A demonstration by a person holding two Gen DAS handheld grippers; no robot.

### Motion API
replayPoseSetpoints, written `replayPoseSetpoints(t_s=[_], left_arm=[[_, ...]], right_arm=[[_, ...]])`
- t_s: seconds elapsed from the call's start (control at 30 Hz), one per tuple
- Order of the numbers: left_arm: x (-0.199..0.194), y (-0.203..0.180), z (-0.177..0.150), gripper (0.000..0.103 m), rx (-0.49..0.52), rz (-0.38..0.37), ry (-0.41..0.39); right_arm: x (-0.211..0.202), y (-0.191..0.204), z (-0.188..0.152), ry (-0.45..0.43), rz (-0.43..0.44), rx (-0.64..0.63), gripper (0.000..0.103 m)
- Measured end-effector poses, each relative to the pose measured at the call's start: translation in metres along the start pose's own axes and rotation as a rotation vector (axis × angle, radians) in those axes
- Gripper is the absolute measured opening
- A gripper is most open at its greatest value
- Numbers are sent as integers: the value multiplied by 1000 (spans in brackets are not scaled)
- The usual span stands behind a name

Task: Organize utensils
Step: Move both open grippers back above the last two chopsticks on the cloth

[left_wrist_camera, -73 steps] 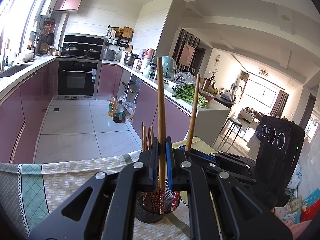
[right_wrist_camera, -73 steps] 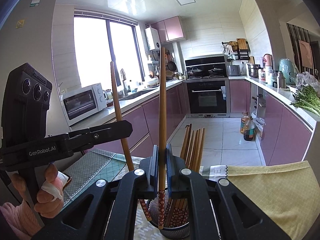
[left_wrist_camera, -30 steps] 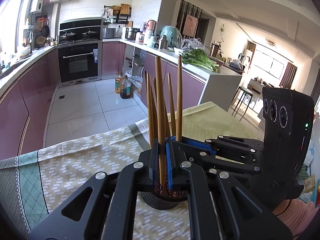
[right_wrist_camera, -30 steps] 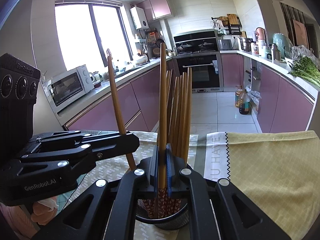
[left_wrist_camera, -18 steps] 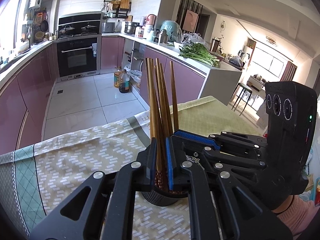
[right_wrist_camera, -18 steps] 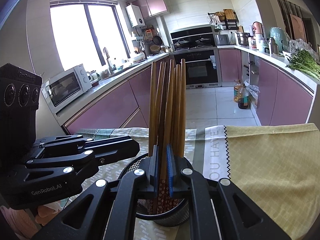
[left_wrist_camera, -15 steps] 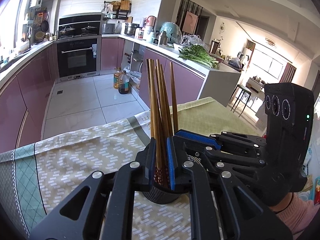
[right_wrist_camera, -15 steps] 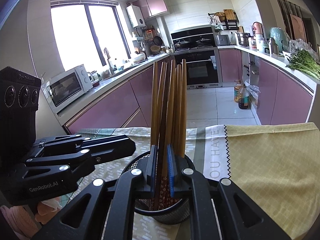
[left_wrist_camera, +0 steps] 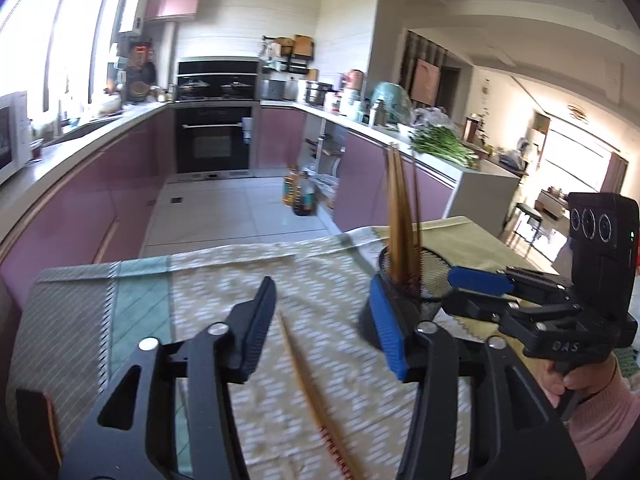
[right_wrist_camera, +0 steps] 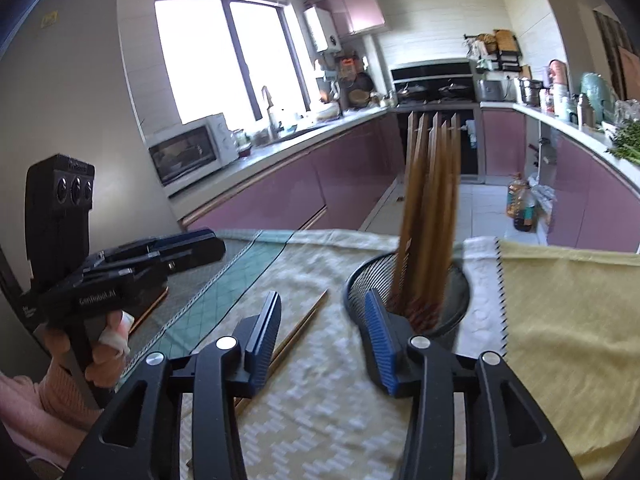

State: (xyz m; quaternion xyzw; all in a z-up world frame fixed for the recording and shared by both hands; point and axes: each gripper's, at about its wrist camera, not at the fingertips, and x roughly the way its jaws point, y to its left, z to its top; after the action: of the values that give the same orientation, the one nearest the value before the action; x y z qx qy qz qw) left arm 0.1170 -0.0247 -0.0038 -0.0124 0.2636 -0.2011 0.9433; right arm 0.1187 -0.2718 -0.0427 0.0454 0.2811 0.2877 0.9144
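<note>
Both grippers, left (left_wrist_camera: 324, 324) and right (right_wrist_camera: 322, 334), spread, empty. Straddle loose chopstick (left_wrist_camera: 310, 384) mid-shaft, pinch squarely, lift toward mesh holder (right_wrist_camera: 460, 300).

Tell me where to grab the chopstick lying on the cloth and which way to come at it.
Grip the loose chopstick on its plain wooden shaft, above the patterned end. It lies flat on the tablecloth, between the open left gripper fingers, so come straight down with the fingers either side of the thin shaft, across its length.

Wooden chopsticks (right_wrist_camera: 430, 216); black wire-mesh metal holder (right_wrist_camera: 460, 300); woven cloth mats (right_wrist_camera: 560, 340) (matt, patterned).
</note>
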Motion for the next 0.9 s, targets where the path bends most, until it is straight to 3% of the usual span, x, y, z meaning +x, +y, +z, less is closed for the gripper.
replayPoseSetpoints(t_s=[0.3, 0.57, 0.9], left_arm=[[0, 28, -51, 82, -22, 143, 88], [10, 44, -80, 83, -60, 175, 168], [14, 47, -86, 77, -66, 156, 187]], right_arm=[[55, 31, -43, 201, 51, 2, 45], [68, 49, -56, 269, 41, -23, 45], [73, 64, -61, 313, 8, -73, 44]])
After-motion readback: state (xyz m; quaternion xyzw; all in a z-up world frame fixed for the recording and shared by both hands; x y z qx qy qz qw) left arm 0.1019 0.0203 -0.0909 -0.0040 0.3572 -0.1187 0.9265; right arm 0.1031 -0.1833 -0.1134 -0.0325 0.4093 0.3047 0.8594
